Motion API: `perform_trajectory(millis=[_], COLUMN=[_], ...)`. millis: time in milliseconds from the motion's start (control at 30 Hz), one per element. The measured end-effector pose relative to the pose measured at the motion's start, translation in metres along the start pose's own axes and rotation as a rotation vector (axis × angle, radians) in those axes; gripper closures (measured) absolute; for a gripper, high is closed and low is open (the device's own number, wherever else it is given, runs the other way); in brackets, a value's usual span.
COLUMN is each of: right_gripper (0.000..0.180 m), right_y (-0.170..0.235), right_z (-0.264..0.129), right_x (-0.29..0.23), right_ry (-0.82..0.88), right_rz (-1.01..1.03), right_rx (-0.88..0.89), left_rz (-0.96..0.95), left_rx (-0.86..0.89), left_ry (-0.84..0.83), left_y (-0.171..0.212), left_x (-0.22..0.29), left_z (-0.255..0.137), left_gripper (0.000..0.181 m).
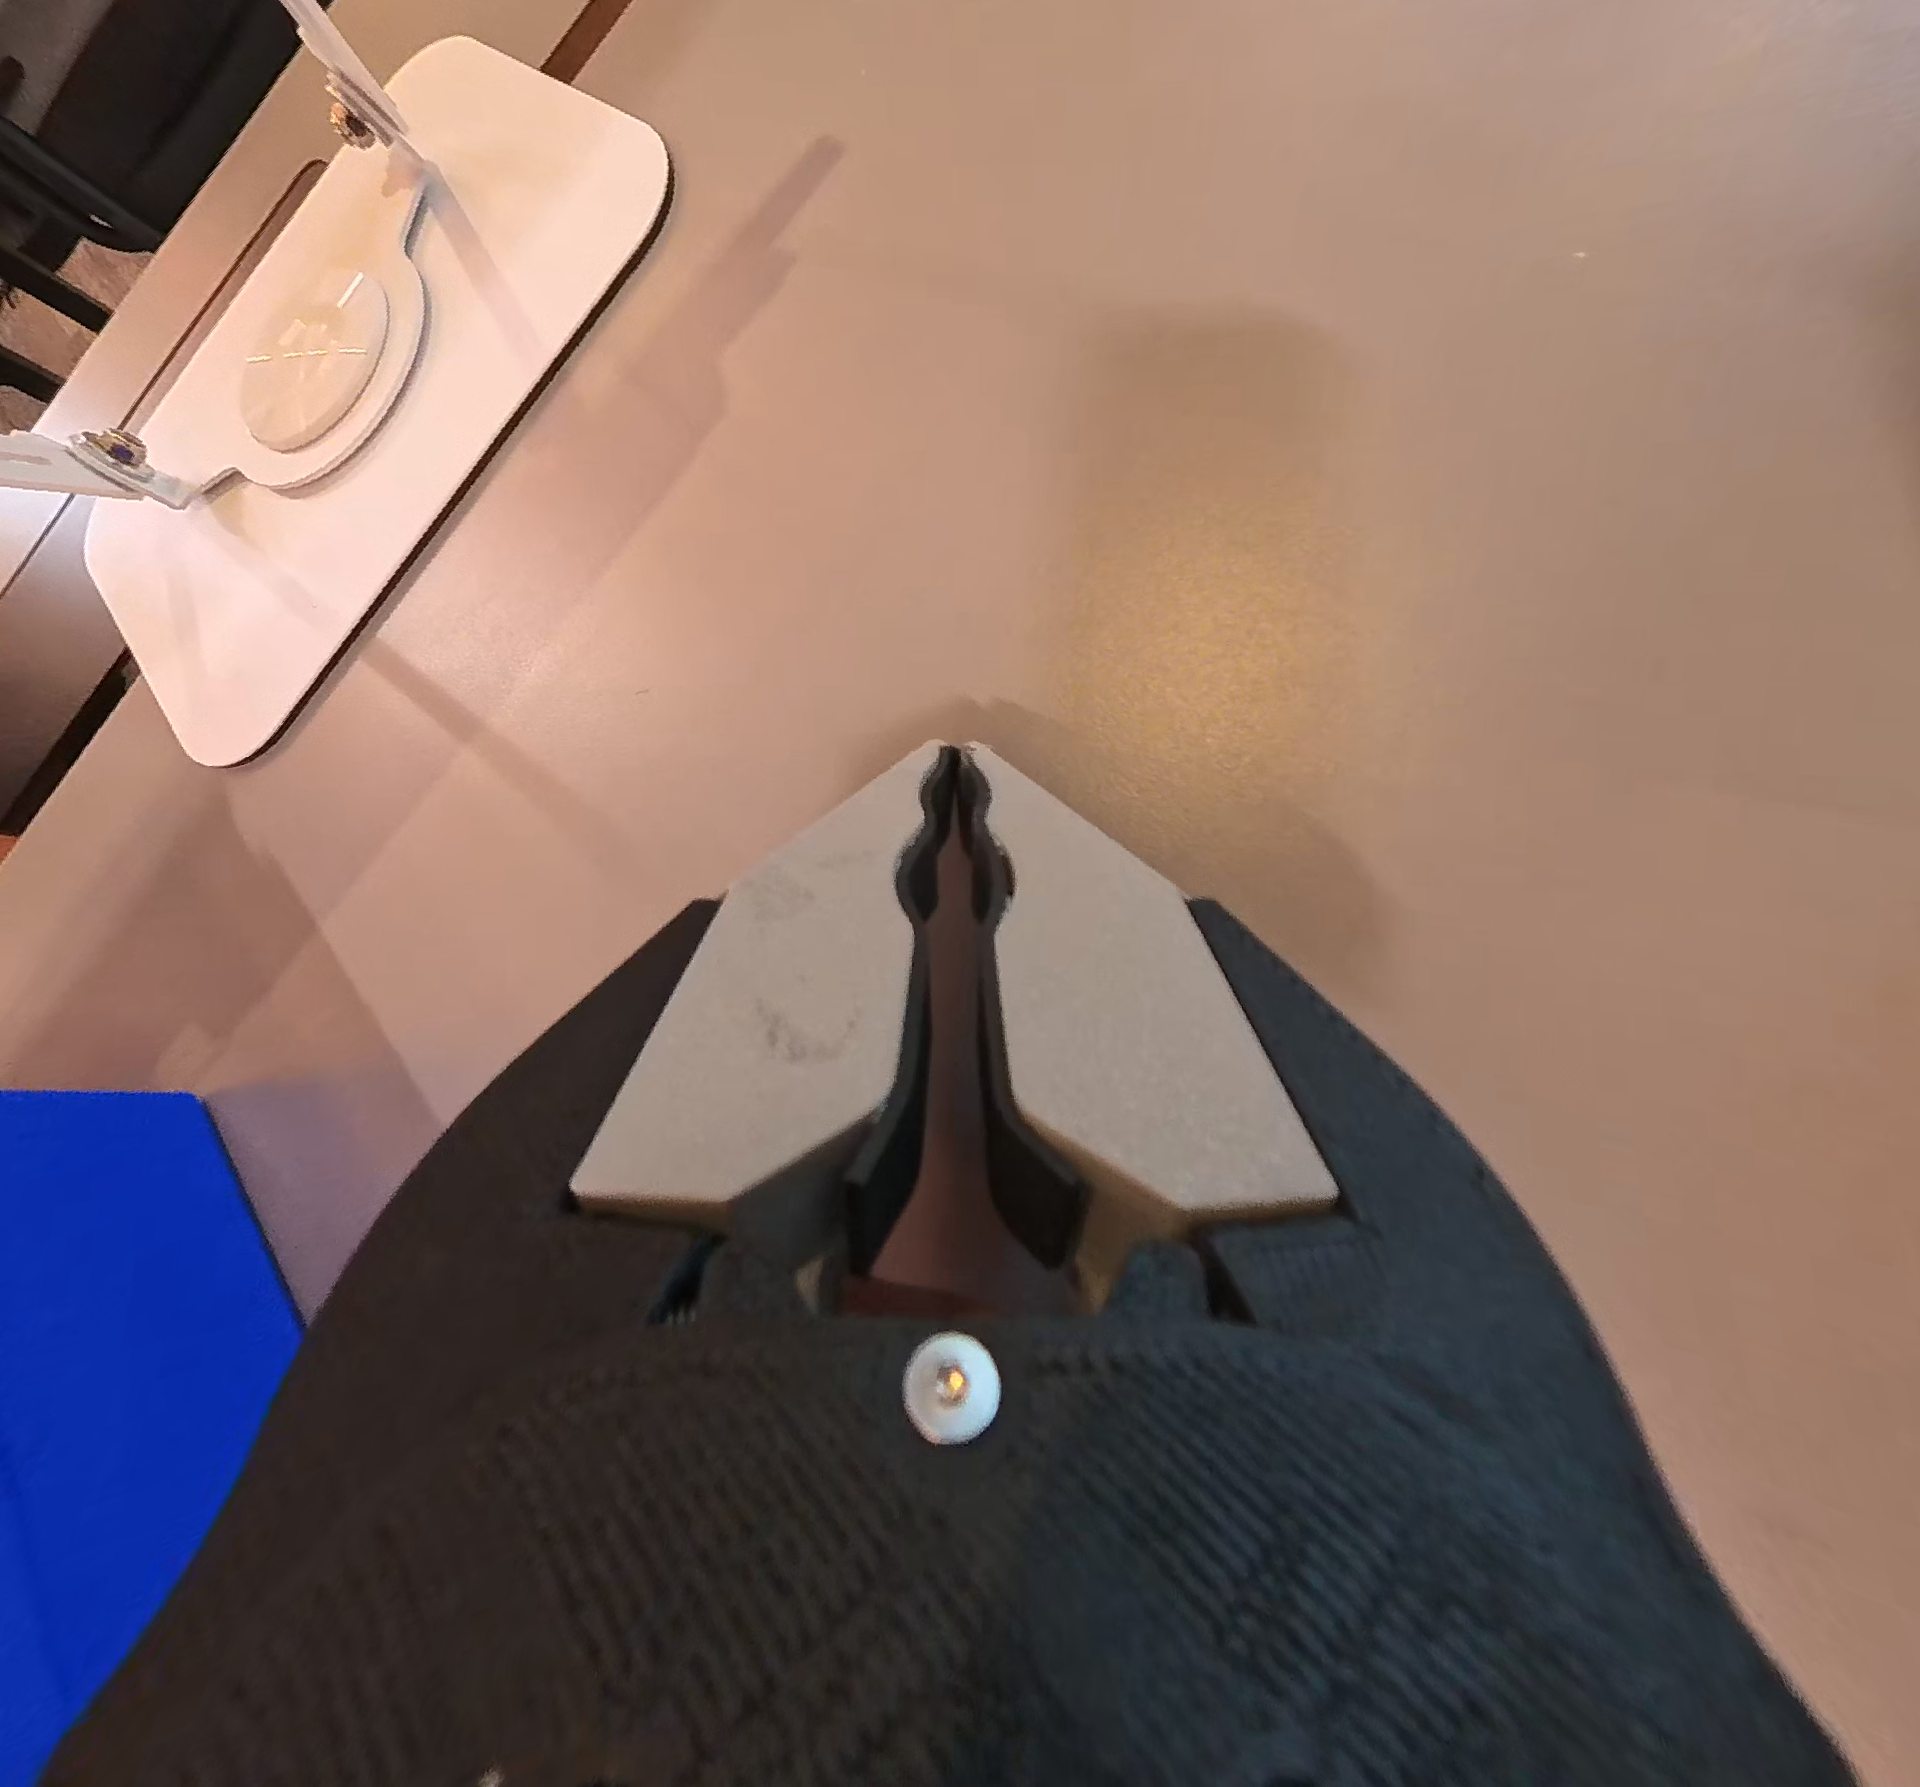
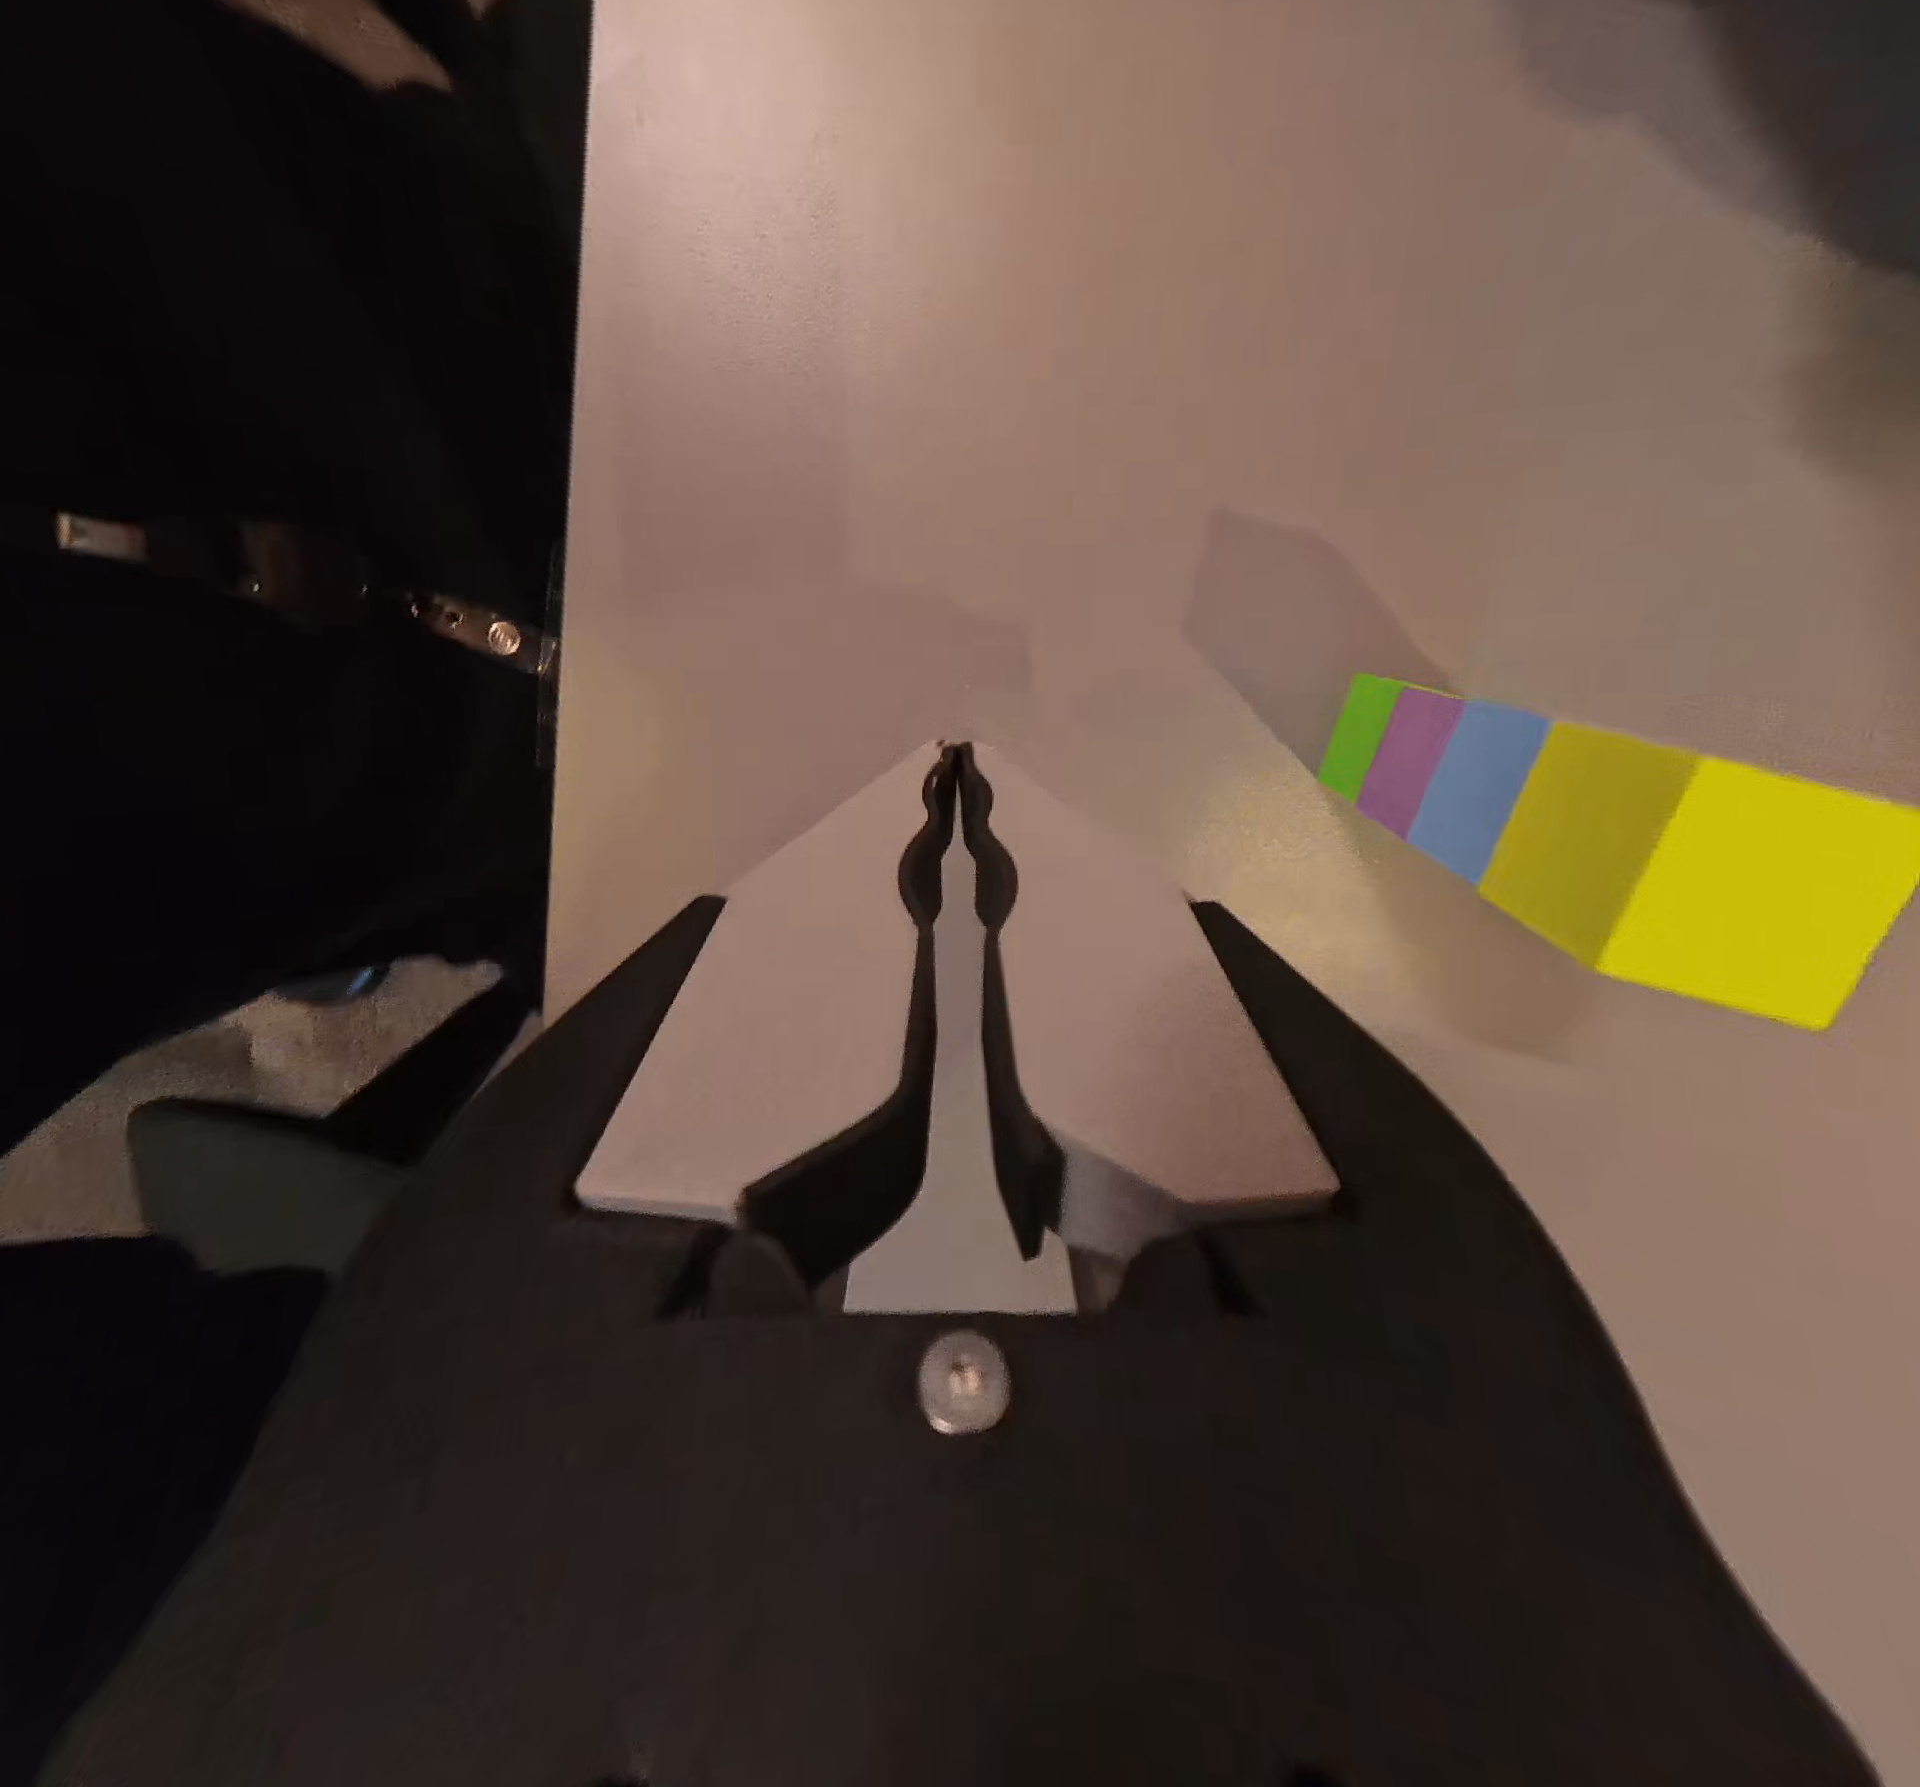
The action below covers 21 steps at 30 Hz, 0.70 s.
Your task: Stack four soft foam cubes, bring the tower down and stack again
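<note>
In the right wrist view a tower of four foam cubes stands on the beige table, seen from above and to the right of my gripper. The green cube is at the bottom, then the purple cube, the light blue cube, and the yellow cube on top, nearest the camera. My right gripper is shut and empty, left of the tower and apart from it. My left gripper is shut and empty over bare table. The tower does not show in the left wrist view.
A white flat stand base with metal arms sits near the table's far left edge. A bright blue block-shaped thing lies at the lower left, partly hidden by the left gripper. In the right wrist view the table edge runs close on the left, with dark space beyond. Some 25 centimeters of space lies between my two pairs of fingers. The green cube lies some 9 centimeters from my right tips, 15 centimeters from my left tips.
</note>
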State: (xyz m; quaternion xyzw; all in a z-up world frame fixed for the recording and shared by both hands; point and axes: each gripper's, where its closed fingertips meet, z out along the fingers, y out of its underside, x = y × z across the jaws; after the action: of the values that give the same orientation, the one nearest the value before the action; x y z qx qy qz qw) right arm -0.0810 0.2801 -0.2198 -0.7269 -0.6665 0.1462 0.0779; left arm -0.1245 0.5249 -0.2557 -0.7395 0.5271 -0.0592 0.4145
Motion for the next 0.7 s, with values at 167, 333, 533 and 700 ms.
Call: perform_trajectory(millis=[167,333,533,700], right_gripper=[0.180,0.180,0.180,0.180], right_y=[-0.023,-0.015,-0.013,-0.013], right_z=[-0.009,0.009,0.024,0.019], right_x=[0.008,0.014,0.021,0.038], right_ry=[-0.070,-0.080,-0.030,0.042], right_rz=[0.044,0.134,0.139,0.154], right_rx=[-0.021,-0.043,0.026,0.030], left_rz=[0.004,0.024,0.032,0.015], left_rx=[0.000,-0.009,-0.013,-0.008], left_ry=[-0.001,-0.007,-0.015,-0.004], left_y=[0.000,0.000,0.000,0.000], left_x=[0.000,0.000,0.000,0.000], left_z=[0.000,0.000,0.000,0.000], left_gripper=[0.181,0.181,0.181,0.181])
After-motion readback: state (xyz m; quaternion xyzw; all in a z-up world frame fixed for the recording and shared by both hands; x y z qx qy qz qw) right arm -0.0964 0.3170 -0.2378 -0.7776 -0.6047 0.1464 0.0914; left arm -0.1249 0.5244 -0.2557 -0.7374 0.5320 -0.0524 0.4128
